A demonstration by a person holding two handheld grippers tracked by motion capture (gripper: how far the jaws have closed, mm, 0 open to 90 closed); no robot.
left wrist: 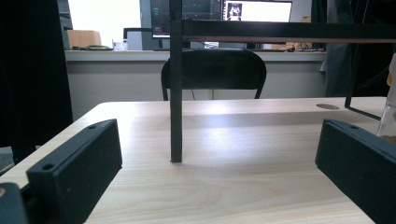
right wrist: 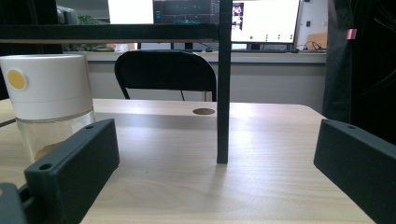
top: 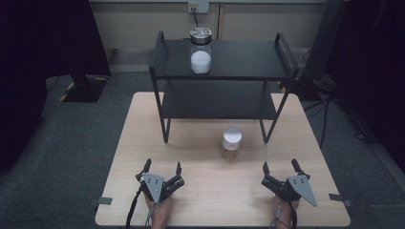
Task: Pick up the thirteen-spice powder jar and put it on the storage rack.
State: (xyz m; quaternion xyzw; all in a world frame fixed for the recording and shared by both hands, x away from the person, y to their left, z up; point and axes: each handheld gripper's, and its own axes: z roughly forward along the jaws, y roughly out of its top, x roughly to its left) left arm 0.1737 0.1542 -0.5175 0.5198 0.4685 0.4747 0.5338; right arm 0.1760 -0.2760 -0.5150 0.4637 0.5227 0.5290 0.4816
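Both grippers rest at the near edge of the table (top: 133,143), jaws spread wide and empty. The white-lidded jar (top: 231,143) stands ahead of the right gripper (top: 280,168), off to its left, and well right of the left gripper (top: 163,167). Behind the jar rises a black shelf rack (top: 224,67), its front legs standing ahead of each gripper; a jar of white powder (top: 200,50) sits on its top shelf.

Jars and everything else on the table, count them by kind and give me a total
Jars: 2, a silver-lidded jar of white powder on the rack's top shelf, and a white-lidded jar on the table
Black two-tier rack: 1
Grippers: 2, left gripper and right gripper, both open
Total: 5
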